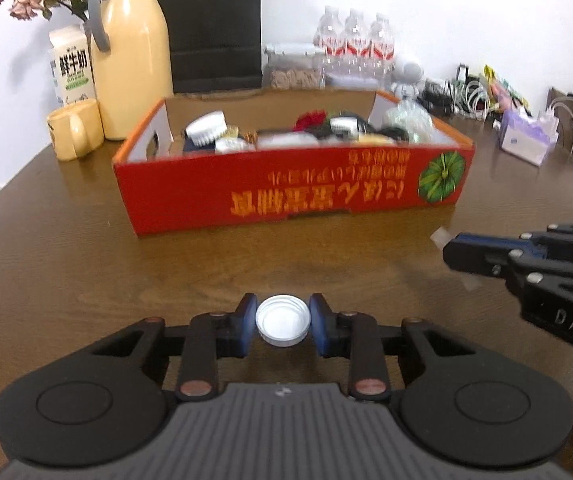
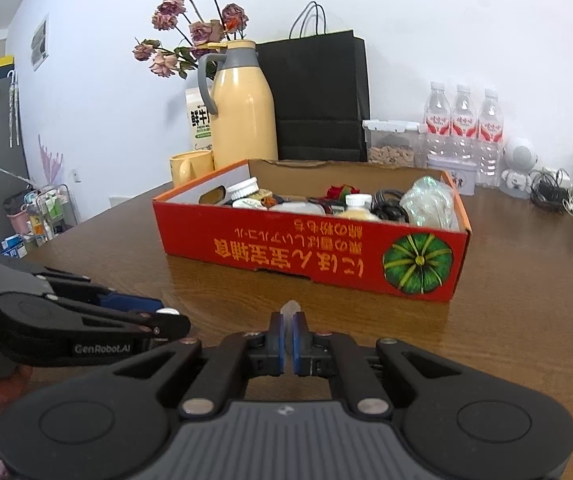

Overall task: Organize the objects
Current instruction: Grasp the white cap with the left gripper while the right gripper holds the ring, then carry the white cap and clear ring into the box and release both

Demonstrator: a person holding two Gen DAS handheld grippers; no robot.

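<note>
Near the worktop's front edge, our left gripper (image 1: 282, 322) has its jaws narrowed onto a white cap (image 1: 282, 320). Our right gripper (image 2: 288, 330) pinches a clear scrap (image 2: 291, 307), jaws nearly shut. We should lift the cap level, then clear the red box (image 1: 286, 196) wall before releasing.

2 low wrist views toward red box (image 1: 286, 196)

The left gripper (image 1: 282, 325) grips a white cap (image 1: 282, 325) between its blue pads, over the brown table (image 1: 66, 240). At twelve o'clock sits a red box (image 1: 286, 196) full of items. At three o'clock the right gripper (image 1: 452, 254) reaches in, jaws together on a small clear scrap (image 1: 441, 235).
</note>
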